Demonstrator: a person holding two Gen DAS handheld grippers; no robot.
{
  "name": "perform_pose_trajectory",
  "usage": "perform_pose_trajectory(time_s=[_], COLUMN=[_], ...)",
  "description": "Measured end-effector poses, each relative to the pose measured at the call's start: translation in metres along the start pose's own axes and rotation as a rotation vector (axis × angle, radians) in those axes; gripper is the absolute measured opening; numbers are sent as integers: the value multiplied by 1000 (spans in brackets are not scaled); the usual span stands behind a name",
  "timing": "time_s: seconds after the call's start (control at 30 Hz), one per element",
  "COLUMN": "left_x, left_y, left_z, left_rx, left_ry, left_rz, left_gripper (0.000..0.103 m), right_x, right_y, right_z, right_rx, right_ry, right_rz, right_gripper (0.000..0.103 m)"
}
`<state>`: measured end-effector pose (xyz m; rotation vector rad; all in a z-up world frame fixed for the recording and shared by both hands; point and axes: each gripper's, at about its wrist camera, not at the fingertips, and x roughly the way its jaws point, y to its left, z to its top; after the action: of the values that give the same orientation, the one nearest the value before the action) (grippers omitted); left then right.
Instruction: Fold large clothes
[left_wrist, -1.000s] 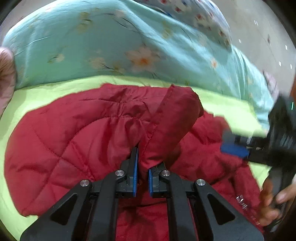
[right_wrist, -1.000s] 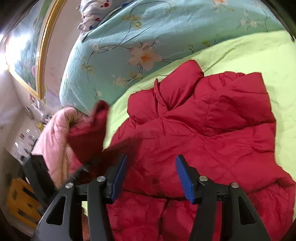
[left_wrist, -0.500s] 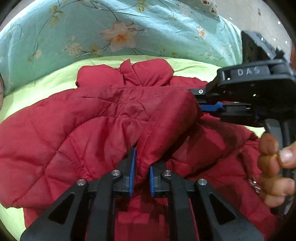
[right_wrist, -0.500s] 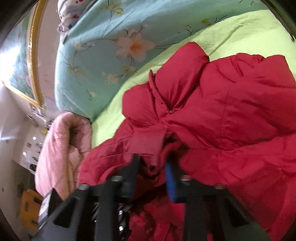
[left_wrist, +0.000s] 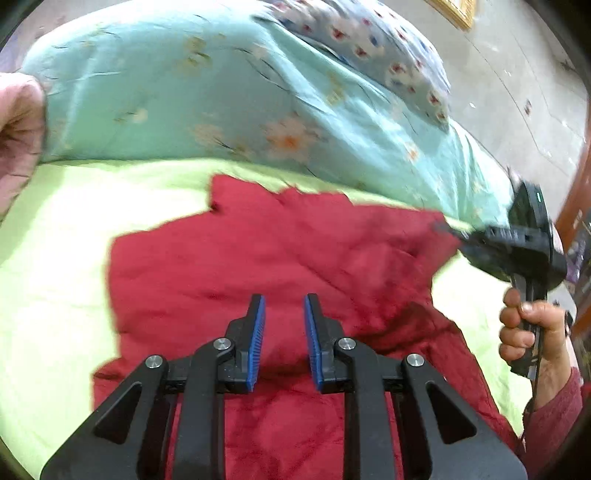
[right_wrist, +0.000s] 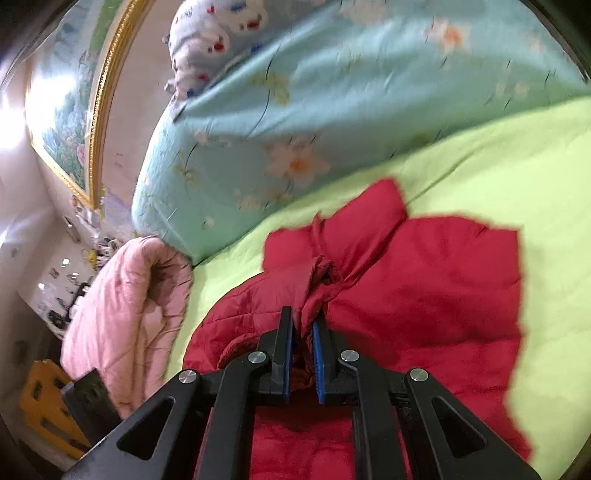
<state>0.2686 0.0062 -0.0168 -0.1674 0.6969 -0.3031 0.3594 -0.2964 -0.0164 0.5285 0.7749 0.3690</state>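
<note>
A red quilted jacket (left_wrist: 277, 251) lies spread on the bed, with its collar end toward the duvet (right_wrist: 332, 236). My left gripper (left_wrist: 284, 306) hovers just over the jacket's middle; its jaws are opening and nothing is between the blue pads. My right gripper (right_wrist: 303, 317) is shut on a bunched fold of the jacket (right_wrist: 443, 288) near the collar. The left wrist view shows the right gripper (left_wrist: 517, 240) at the jacket's right edge, blurred, held by a hand (left_wrist: 532, 332).
A light green sheet (left_wrist: 55, 258) covers the bed around the jacket. A turquoise floral duvet (left_wrist: 184, 92) is piled behind it, with a patterned pillow (right_wrist: 207, 40) on top. A pink quilt (right_wrist: 122, 314) lies at the left edge. A framed painting (right_wrist: 66, 122) hangs on the wall.
My left gripper let go of the red fold it pinched and its jaws parted. My right gripper went from wide open to shut on jacket fabric. The raised fold now lies flat.
</note>
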Motion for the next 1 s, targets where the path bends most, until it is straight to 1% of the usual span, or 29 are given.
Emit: perform_pose_trajectory(time_s=[0.07,0.1,0.2,0.27,0.33,0.5,0.63,0.7,0.73,0.77,0.8,0.83,0.87,0.9,0.93,0.97,1.0], left_x=[3,11,47,62,71,85,95,101,102,102,103,103,103,103,103,104,104], left_y=[16,23,45,50,51,51,47,47,49,50,51,51,51,51,51,51,51], left_z=[4,7,10,6,2,-5,-7,-7,-8,-8,-9,-9,-9,-10,-9,-9,-9], left_rx=[-15,-19,-66,-78,-80,-80,-64,-69,-73,-76,-78,-76,-73,-71,-72,-72,-72], left_ry=[-3,-24,69,108,127,172,200,210,215,220,222,222,223,223,222,222,223], left_rz=[31,6,2,8,13,-12,2,1,0,1,0,0,1,2,2,3,4], left_gripper=[19,19,19,19,19,19,19,19,19,19,19,19,19,19,19,19,19], right_x=[-4,-4,4,8,9,4,15,21,23,23,21,15,8,-3,-12,-14,-10], right_y=[-12,-19,-38,-44,-46,-49,-59,-63,-62,-60,-55,-47,-39,-25,-7,8,25], right_z=[2,1,-5,-11,-15,-17,-19,-21,-23,-23,-23,-23,-22,-21,-23,-24,-25], right_rx=[-4,-1,27,20,15,16,26,50,45,36,29,17,5,-15,-43,-77,-128], right_ry=[3,9,38,53,54,38,72,93,98,98,92,69,38,-24,-88,-118,-117], right_rz=[-43,-67,-103,-139,-175,-212,-283,-295,-322,-356,-397,-460,-494,-522,-512,-475,-424], right_gripper=[8,8,7,7,6,6,6,6,7,9,15,23,25,29,35,38,42])
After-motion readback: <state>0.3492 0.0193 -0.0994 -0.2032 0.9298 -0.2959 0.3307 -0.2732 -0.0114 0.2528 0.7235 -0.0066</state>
